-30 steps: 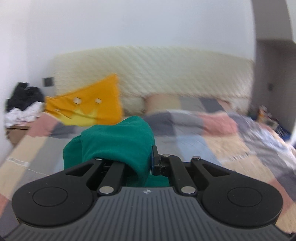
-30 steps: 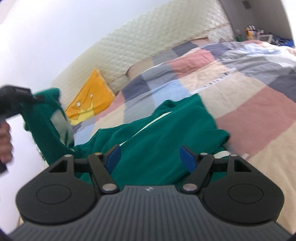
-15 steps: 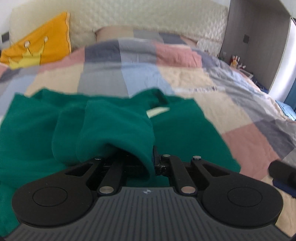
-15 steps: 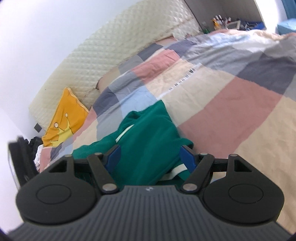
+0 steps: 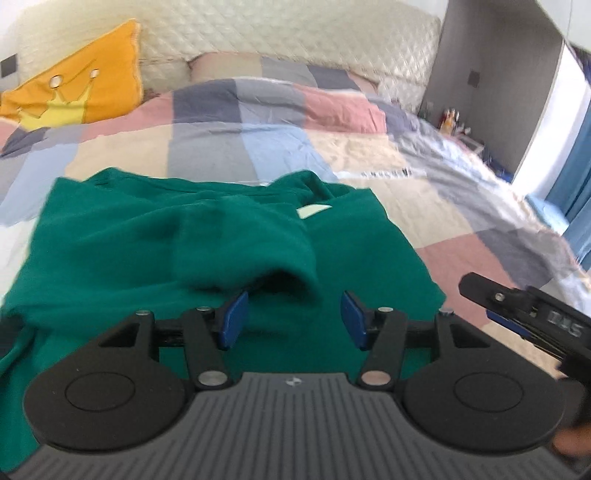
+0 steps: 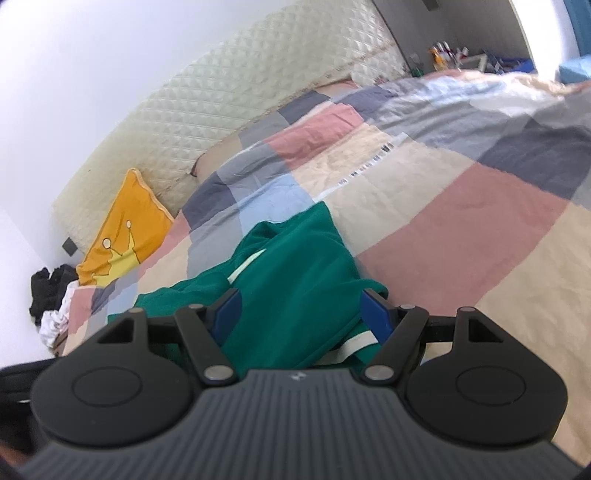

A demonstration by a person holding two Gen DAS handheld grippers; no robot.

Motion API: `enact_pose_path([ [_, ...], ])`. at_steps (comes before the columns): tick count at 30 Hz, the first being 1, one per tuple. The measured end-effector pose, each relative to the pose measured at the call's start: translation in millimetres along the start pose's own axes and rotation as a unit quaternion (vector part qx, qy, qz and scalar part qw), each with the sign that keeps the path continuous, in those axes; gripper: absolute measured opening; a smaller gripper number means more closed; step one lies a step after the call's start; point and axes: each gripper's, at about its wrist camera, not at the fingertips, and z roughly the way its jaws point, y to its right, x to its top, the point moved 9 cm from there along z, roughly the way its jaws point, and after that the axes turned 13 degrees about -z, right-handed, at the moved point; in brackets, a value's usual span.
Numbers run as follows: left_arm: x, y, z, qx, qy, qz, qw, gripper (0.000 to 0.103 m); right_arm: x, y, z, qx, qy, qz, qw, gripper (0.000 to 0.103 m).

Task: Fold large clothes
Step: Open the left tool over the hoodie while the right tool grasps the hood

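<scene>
A large green sweatshirt [image 5: 155, 243] lies on the patchwork bed cover, with a sleeve folded across its body. A pale label shows at its collar [image 5: 314, 211]. My left gripper [image 5: 293, 319] is open and empty, just in front of the sleeve's cuff opening. My right gripper [image 6: 301, 312] is open over the sweatshirt's [image 6: 291, 288] right side near the striped hem [image 6: 356, 345], gripping nothing. The right gripper also shows in the left wrist view [image 5: 524, 314] at the right edge.
The checked bed cover [image 5: 369, 155] spreads far ahead and to the right. A yellow crown pillow [image 5: 74, 92] leans on the quilted headboard [image 5: 277, 33]. Dark and white clothes [image 6: 51, 295] pile on a bedside stand at left. A cluttered stand [image 6: 447, 51] is at the far right.
My left gripper carried the sleeve down across the sweatshirt's body, then opened and let it go. My right gripper stayed open and shifted along the garment's right side.
</scene>
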Motion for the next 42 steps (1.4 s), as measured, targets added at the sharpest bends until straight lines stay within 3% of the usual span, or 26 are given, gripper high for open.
enact_pose_path([
  [7, -9.5, -47.3, -74.0, 0.016, 0.051, 0.007, 0.9985, 0.062, 1.9, -41.2, -17.5, 0.039, 0.032, -0.071, 0.996, 0.073],
  [10, -17.3, -62.6, -88.2, 0.012, 0.063, 0.005, 0.9979, 0.062, -5.1, -68.0, -18.1, 0.048, 0.038, -0.129, 0.990, 0.073],
  [14, -25.4, -86.7, -91.0, 0.008, 0.065, -0.011, 0.9978, 0.062, -19.9, -97.1, -8.9, 0.064, 0.027, -0.183, 0.981, 0.072],
  [23, -15.6, -129.7, -69.8, 0.009, 0.085, -0.020, 0.9961, 0.062, -26.2, -129.8, 46.4, 0.034, 0.009, -0.251, 0.967, 0.072],
  [29, -24.6, -156.6, -32.9, 0.014, 0.064, -0.044, 0.9969, 0.061, -33.7, -132.5, 97.3, 0.003, -0.008, -0.253, 0.968, 0.070],
  [34, -21.5, -176.4, -21.4, 0.011, 0.067, -0.073, 0.9950, 0.061, -22.6, -119.0, 95.5, -0.030, 0.033, -0.225, 0.973, 0.070],
  [42, -21.3, -189.0, -23.8, 0.017, 0.075, -0.091, 0.9929, 0.061, 0.3, -86.1, 88.3, -0.060, 0.052, -0.157, 0.984, 0.070],
])
